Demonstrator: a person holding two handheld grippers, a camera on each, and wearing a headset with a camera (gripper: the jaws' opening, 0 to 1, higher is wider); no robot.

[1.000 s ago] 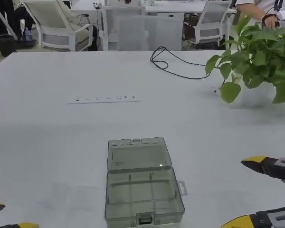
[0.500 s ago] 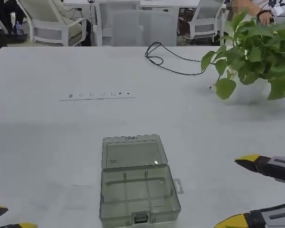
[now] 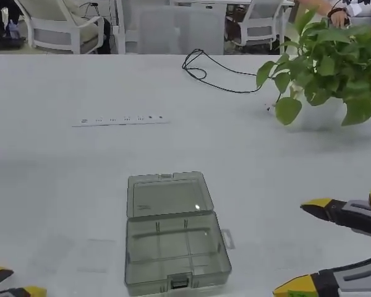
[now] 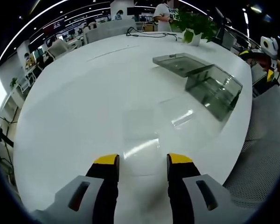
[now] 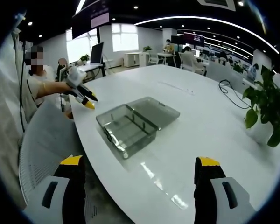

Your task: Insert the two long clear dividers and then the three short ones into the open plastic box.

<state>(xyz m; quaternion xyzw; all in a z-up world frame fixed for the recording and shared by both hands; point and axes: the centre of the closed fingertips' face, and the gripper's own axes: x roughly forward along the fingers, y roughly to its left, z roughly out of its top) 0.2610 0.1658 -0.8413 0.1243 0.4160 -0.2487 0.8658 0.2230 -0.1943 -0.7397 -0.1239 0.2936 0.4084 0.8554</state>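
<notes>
The open clear grey plastic box (image 3: 176, 250) sits near the table's front edge, its lid (image 3: 167, 195) laid flat behind it. Low ribs show on the box walls. Faint clear flat pieces (image 4: 140, 133) lie on the white table left of the box (image 4: 214, 88), just ahead of my left gripper (image 4: 143, 161). That gripper is open and holds nothing; it sits at the front left corner (image 3: 12, 281). My right gripper (image 5: 140, 162) is wide open and holds nothing, to the right of the box (image 5: 126, 126) and apart from it (image 3: 304, 245).
A potted green plant (image 3: 328, 62) stands at the back right. A black cable (image 3: 216, 71) loops beside it. A row of small marks (image 3: 120, 120) runs across the table's middle left. Chairs (image 3: 55, 25) stand beyond the far edge.
The whole head picture has shifted, so the camera moved. The box and both open grippers keep about the same places on the table.
</notes>
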